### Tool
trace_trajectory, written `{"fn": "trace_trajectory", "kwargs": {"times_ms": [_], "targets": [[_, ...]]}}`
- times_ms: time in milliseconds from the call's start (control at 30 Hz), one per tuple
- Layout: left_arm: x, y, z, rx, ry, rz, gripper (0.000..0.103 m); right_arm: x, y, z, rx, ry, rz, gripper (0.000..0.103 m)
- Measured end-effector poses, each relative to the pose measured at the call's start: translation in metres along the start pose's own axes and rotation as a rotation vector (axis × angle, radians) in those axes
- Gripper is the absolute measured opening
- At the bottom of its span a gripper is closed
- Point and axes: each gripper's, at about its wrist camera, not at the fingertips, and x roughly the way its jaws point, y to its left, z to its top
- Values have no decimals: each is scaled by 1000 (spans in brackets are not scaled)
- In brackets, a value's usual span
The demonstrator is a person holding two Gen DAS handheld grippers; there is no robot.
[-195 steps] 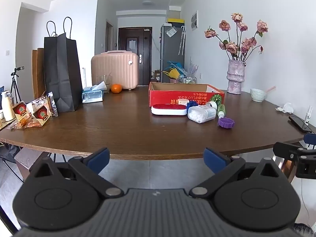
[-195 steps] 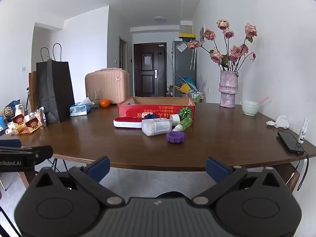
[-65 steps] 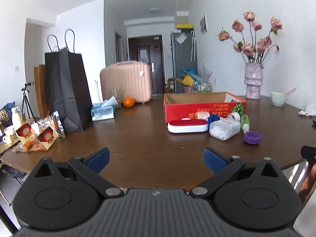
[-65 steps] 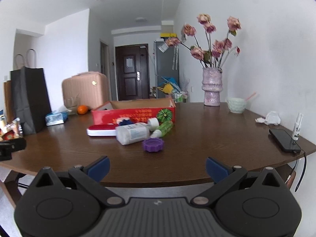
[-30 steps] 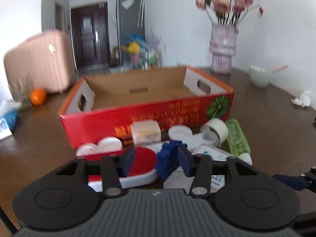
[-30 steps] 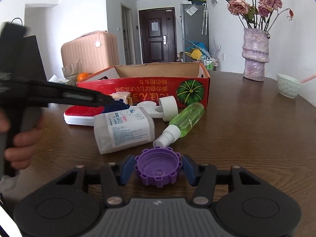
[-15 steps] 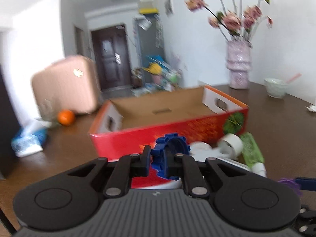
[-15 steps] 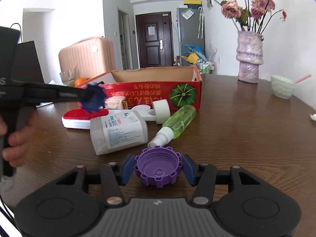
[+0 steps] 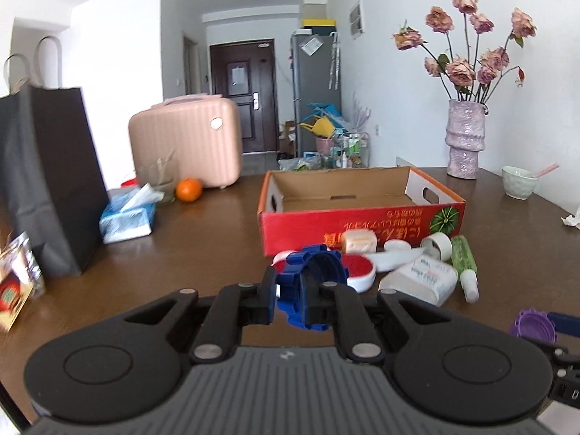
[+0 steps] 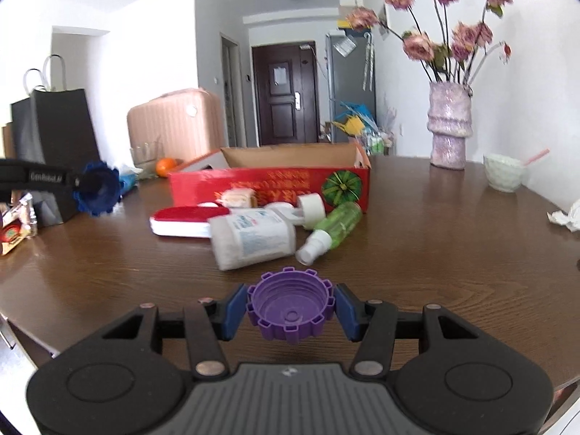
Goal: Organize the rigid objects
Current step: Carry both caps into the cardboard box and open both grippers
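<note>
The left gripper [image 9: 294, 299] was clamped on the wall of a blue cap [image 9: 311, 282], 1 finger inside the rim and 1 outside, the cap held clear of the worktop [image 9: 203, 232]. Its jaws had been closing within the last second and stood fully closed on the cap. In the right wrist view the same blue cap [image 10: 98, 187] hung at the far left, above the worktop and left of the red box [image 10: 270, 183].

The right gripper [image 10: 290, 311] gripped a purple cap [image 10: 290, 310] across its outer rim, the open side facing up, near the front edge of the worktop. In the left wrist view that purple cap [image 9: 533, 326] appeared at the lower right.

The red box [image 9: 359, 223] stood open on the worktop with nothing visible inside. Lying against or just in front of its near wall were a red-and-white case [image 10: 185, 221], a white bottle [image 10: 252, 237] on its side, a green spray bottle [image 10: 331, 230] on its side, a roll of tape [image 10: 311, 206] and a small tan block [image 10: 237, 197].

Further left stood a black paper bag [image 9: 47, 181], a tissue pack [image 9: 127, 217], an orange [image 9: 188, 189] and a pink case [image 9: 186, 141]. A vase of flowers [image 9: 465, 137] and a bowl [image 9: 519, 182] stood at the far right.
</note>
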Motion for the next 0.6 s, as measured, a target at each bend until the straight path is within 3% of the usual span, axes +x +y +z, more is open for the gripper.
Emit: {"fn": "trace_trajectory", "kwargs": {"times_ms": [300, 600], "targets": [[-39, 10, -12, -24, -23, 5, 13, -36, 18, 2, -42, -73, 16, 52], [-13, 8, 6, -26, -39, 7, 13, -27, 15, 22, -65, -114, 9, 52]]}}
